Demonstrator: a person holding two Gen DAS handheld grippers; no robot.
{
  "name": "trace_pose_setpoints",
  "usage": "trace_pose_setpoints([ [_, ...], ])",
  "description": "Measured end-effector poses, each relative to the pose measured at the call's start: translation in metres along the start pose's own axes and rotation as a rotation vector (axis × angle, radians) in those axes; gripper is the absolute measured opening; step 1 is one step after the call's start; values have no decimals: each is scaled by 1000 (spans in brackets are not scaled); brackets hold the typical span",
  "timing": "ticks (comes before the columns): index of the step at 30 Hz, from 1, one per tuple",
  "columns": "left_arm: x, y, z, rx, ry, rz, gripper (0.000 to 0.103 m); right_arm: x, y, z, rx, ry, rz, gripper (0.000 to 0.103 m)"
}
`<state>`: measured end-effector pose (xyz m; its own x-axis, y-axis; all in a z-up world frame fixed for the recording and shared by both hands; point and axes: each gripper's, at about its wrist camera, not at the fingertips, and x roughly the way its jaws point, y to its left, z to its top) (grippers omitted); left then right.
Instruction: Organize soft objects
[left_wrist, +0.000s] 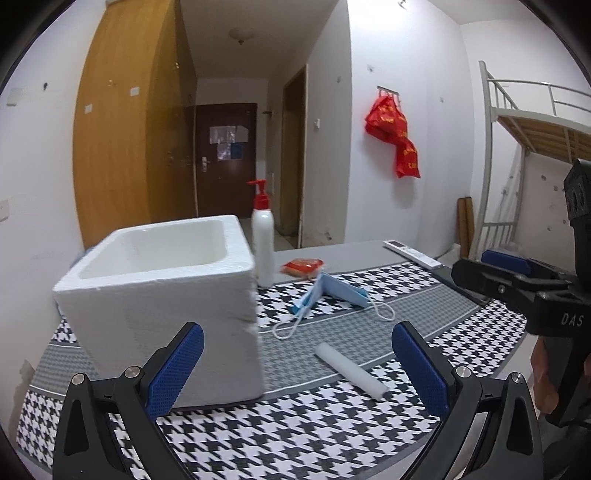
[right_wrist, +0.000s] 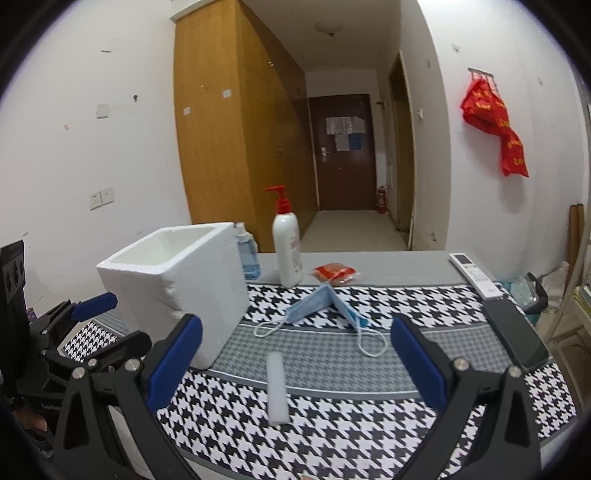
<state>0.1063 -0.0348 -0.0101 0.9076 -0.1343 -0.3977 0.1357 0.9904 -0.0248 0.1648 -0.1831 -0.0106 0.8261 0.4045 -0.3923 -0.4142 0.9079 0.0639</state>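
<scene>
A white foam box (left_wrist: 162, 306) stands open-topped on the houndstooth mat (left_wrist: 295, 435); it also shows in the right wrist view (right_wrist: 177, 280). A white foam roll (left_wrist: 351, 370) (right_wrist: 277, 387) lies on the mat to its right. A blue face mask (left_wrist: 332, 295) (right_wrist: 325, 302) lies folded like a tent behind the roll. A small red packet (left_wrist: 303, 266) (right_wrist: 334, 272) lies farther back. My left gripper (left_wrist: 295, 363) is open and empty, near the box's front corner. My right gripper (right_wrist: 295, 362) is open and empty, just short of the roll.
A white pump bottle with a red top (left_wrist: 263, 243) (right_wrist: 287, 251) stands behind the box, and a blue spray bottle (right_wrist: 246, 254) stands beside it. A white remote (right_wrist: 474, 275) and a black phone (right_wrist: 517, 336) lie at the right edge.
</scene>
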Motion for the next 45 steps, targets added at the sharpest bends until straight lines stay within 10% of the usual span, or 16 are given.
trace_pose_setpoints([
  [32,83,-57,-24,-49,234,40,102,31,-69,-12,19,122,-16,103],
  [45,125,-60,-36,-117,383,154,79,51,-82,-14,34,166,31,103],
])
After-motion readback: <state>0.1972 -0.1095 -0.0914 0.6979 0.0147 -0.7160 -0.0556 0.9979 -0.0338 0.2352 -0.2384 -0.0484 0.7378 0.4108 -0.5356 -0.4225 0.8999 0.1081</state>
